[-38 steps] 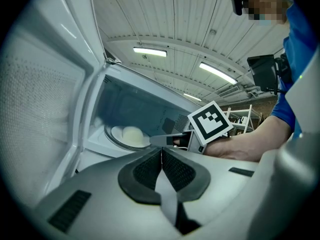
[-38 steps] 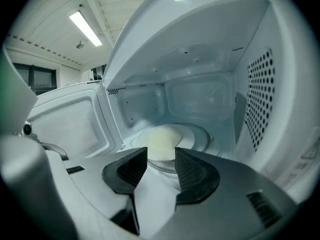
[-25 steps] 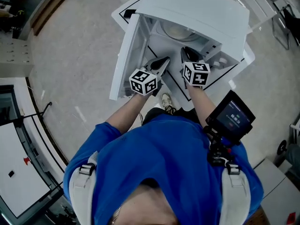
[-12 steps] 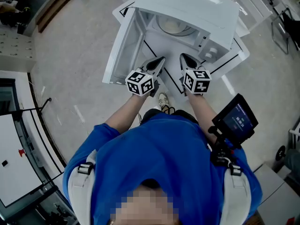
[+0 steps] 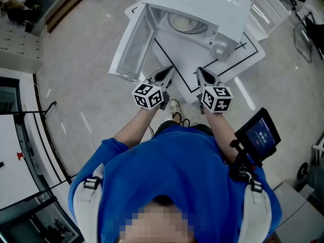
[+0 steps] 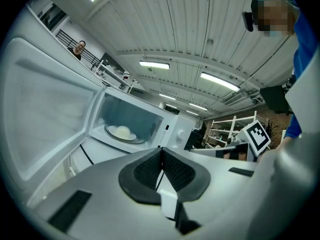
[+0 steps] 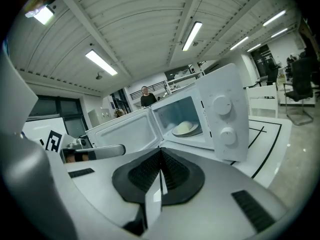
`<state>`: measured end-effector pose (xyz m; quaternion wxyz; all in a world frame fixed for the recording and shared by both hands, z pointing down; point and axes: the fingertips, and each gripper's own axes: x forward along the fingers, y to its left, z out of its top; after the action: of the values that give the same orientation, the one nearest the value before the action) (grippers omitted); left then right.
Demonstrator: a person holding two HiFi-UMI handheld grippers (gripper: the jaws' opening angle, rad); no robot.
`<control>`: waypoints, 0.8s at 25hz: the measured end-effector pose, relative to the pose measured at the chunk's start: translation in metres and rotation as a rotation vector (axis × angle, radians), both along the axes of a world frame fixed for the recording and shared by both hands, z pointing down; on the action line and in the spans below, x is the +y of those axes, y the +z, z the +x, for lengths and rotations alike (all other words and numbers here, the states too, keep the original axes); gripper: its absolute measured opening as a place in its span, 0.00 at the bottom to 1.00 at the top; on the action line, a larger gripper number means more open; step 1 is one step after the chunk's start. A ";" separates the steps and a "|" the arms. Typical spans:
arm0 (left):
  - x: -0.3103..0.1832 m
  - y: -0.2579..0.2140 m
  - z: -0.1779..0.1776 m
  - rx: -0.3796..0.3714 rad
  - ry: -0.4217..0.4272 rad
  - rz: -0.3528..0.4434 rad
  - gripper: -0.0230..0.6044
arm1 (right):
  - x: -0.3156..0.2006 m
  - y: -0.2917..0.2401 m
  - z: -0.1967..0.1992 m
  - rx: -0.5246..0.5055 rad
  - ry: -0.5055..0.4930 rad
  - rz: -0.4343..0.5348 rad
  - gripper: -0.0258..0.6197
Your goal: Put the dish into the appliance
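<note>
A white microwave [image 5: 202,6] stands on a white table with its door [image 5: 132,44] swung open to the left. Inside it a plate with pale food [image 5: 183,22] rests on the turntable; the same plate with food [image 6: 121,132] [image 7: 185,128] shows in both gripper views. My left gripper [image 5: 167,74] and right gripper [image 5: 203,75] hover side by side in front of the cavity, clear of it. Both are shut with nothing between the jaws, as the left gripper [image 6: 161,156] and right gripper [image 7: 160,157] views show.
The table [image 5: 253,52] carries black taped lines. Two round knobs [image 7: 221,105] sit on the microwave's right panel. The open door [image 6: 45,104] juts out on the left. A small screen [image 5: 259,135] is mounted by my right shoulder. Racks and people stand in the far background.
Both grippers have drawn back out of the microwave toward me. The plate stays inside on the turntable.
</note>
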<state>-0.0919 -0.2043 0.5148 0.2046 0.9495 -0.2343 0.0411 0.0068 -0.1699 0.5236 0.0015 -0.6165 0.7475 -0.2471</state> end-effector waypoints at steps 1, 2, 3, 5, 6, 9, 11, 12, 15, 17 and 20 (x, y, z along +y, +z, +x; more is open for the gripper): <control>0.007 -0.002 -0.002 0.004 -0.004 0.001 0.05 | 0.008 -0.003 -0.001 -0.004 -0.003 0.003 0.04; 0.013 -0.006 -0.004 0.007 -0.007 0.003 0.05 | 0.015 -0.006 -0.003 -0.007 -0.007 0.006 0.04; 0.020 -0.010 -0.006 0.010 -0.010 0.005 0.05 | 0.022 -0.011 -0.005 -0.011 -0.012 0.010 0.04; 0.032 -0.017 -0.010 0.014 -0.015 0.007 0.05 | 0.035 -0.018 -0.008 -0.019 -0.019 0.018 0.04; 0.037 -0.018 -0.011 0.016 -0.017 0.008 0.05 | 0.041 -0.020 -0.009 -0.022 -0.022 0.022 0.04; 0.050 -0.022 -0.015 0.015 -0.019 0.010 0.05 | 0.054 -0.025 -0.010 -0.036 -0.027 0.032 0.04; 0.055 -0.023 -0.018 0.010 -0.019 0.013 0.05 | 0.058 -0.026 -0.011 -0.046 -0.029 0.034 0.04; 0.056 -0.023 -0.019 0.009 -0.020 0.015 0.05 | 0.060 -0.027 -0.012 -0.050 -0.030 0.035 0.04; 0.059 -0.022 -0.021 0.009 -0.026 0.017 0.05 | 0.062 -0.027 -0.013 -0.055 -0.035 0.039 0.04; 0.060 -0.020 -0.020 0.011 -0.029 0.017 0.05 | 0.063 -0.026 -0.013 -0.054 -0.040 0.043 0.04; 0.061 -0.017 -0.021 0.013 -0.035 0.016 0.05 | 0.064 -0.024 -0.014 -0.056 -0.045 0.044 0.04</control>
<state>-0.1126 -0.1435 0.4973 0.1992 0.9471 -0.2501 0.0293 -0.0071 -0.1059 0.4997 0.0304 -0.5924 0.7661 -0.2475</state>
